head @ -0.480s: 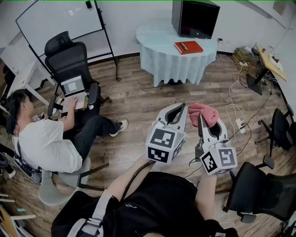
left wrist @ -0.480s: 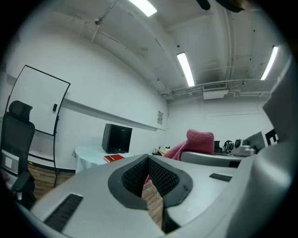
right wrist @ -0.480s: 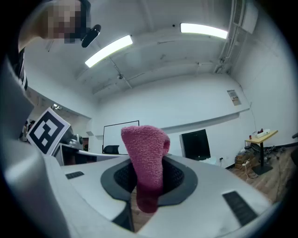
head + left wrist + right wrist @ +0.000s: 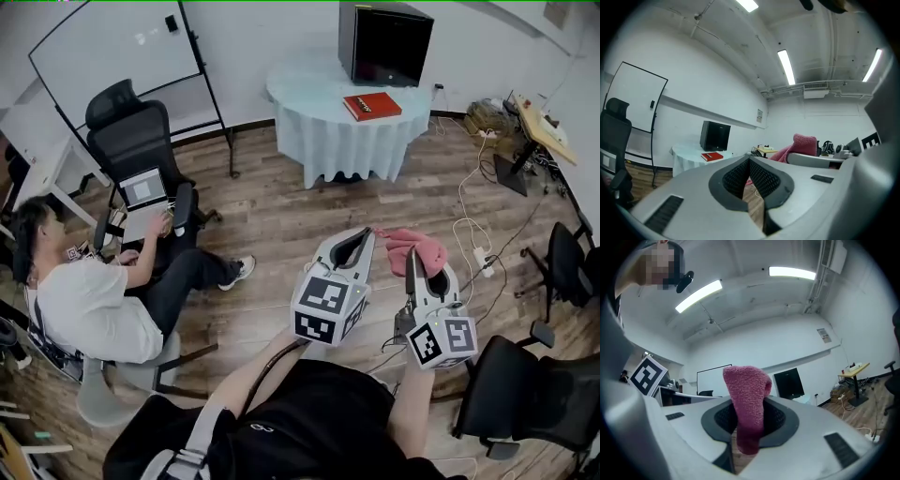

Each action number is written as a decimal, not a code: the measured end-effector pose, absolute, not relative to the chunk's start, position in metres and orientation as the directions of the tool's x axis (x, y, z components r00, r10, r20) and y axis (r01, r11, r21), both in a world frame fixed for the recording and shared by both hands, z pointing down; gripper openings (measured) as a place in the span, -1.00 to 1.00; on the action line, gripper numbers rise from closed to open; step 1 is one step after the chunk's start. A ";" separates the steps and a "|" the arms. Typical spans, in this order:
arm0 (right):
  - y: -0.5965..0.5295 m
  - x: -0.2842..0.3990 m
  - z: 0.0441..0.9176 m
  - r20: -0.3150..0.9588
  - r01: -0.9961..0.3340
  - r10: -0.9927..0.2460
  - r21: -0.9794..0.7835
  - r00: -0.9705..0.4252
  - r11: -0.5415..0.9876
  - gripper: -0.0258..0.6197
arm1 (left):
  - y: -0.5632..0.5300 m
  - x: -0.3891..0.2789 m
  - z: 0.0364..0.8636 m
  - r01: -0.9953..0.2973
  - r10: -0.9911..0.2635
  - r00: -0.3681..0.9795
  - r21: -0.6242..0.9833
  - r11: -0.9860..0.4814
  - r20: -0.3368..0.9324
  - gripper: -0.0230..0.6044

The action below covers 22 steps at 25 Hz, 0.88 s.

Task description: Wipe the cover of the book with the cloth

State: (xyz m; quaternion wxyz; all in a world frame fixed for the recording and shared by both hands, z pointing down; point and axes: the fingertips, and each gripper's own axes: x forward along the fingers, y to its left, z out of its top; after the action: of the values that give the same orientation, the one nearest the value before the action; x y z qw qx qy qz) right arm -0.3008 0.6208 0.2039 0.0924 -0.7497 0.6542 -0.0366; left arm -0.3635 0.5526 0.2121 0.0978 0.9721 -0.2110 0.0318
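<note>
Gripping a pink terry cloth between its closed jaws, the right gripper is held above the wooden plank floor, with the cloth bunched up past the tips and hanging down through the pads. The left gripper is beside it, its jaws pressed together with nothing between them. Both grippers are well apart from the red rectangular book, which lies flat on a round table draped in a pale tablecloth at the far side of the room. The book is near the table's front edge, just in front of a black box-shaped device standing on the same table. To the left, a seated person in a white shirt leans toward an open laptop resting on a black high-backed office chair. A whiteboard on a black stand is behind that chair.
</note>
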 end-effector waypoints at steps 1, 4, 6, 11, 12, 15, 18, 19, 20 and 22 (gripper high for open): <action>0.617 -0.302 0.209 -0.057 -0.973 -0.989 -0.197 0.134 -0.121 -0.63 | 0.549 -0.366 0.216 -0.428 -0.413 0.904 0.181 -0.886 0.115 -0.90; 0.604 -0.306 0.217 -0.052 -0.969 -0.992 -0.227 0.116 -0.102 -0.63 | 0.539 -0.369 0.224 -0.446 -0.425 0.893 0.182 -0.876 0.146 -0.90; 0.592 -0.305 0.220 -0.056 -0.968 -0.993 -0.235 0.108 -0.092 -0.63 | 0.530 -0.367 0.228 -0.448 -0.424 0.892 0.185 -0.875 0.156 -0.90; 0.561 -0.286 0.223 -0.033 -0.970 -0.993 -0.221 0.111 -0.101 -0.63 | 0.495 -0.352 0.239 -0.460 -0.430 0.886 0.225 -0.859 0.170 -0.90; 0.556 -0.279 0.223 -0.039 -0.968 -0.992 -0.226 0.124 -0.112 -0.63 | 0.489 -0.349 0.242 -0.458 -0.428 0.887 0.224 -0.860 0.171 -0.90; 0.534 -0.255 0.223 -0.059 -0.962 -0.986 -0.237 0.156 -0.138 -0.63 | 0.465 -0.336 0.245 -0.454 -0.425 0.890 0.220 -0.864 0.165 -0.90; 0.498 -0.242 0.225 -0.049 -0.963 -0.989 -0.237 0.143 -0.127 -0.63 | 0.428 -0.324 0.249 -0.475 -0.444 0.879 0.236 -0.848 0.175 -0.90; 0.483 -0.240 0.226 -0.046 -0.963 -0.990 -0.241 0.132 -0.117 -0.63 | 0.414 -0.321 0.250 -0.484 -0.451 0.874 0.239 -0.842 0.183 -0.90; 0.469 -0.237 0.227 -0.044 -0.963 -0.992 -0.248 0.121 -0.107 -0.63 | 0.400 -0.317 0.251 -0.492 -0.456 0.869 0.239 -0.837 0.192 -0.90; 0.443 -0.229 0.231 -0.040 -0.956 -0.993 -0.275 0.114 -0.099 -0.63 | 0.377 -0.310 0.255 -0.500 -0.458 0.863 0.233 -0.834 0.212 -0.90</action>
State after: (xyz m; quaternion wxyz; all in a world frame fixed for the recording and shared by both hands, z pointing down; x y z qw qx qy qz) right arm -0.2288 0.4433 0.2306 0.1167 -0.7372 0.6610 -0.0776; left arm -0.3099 0.3765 0.2549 0.1413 0.9548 -0.2508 0.0739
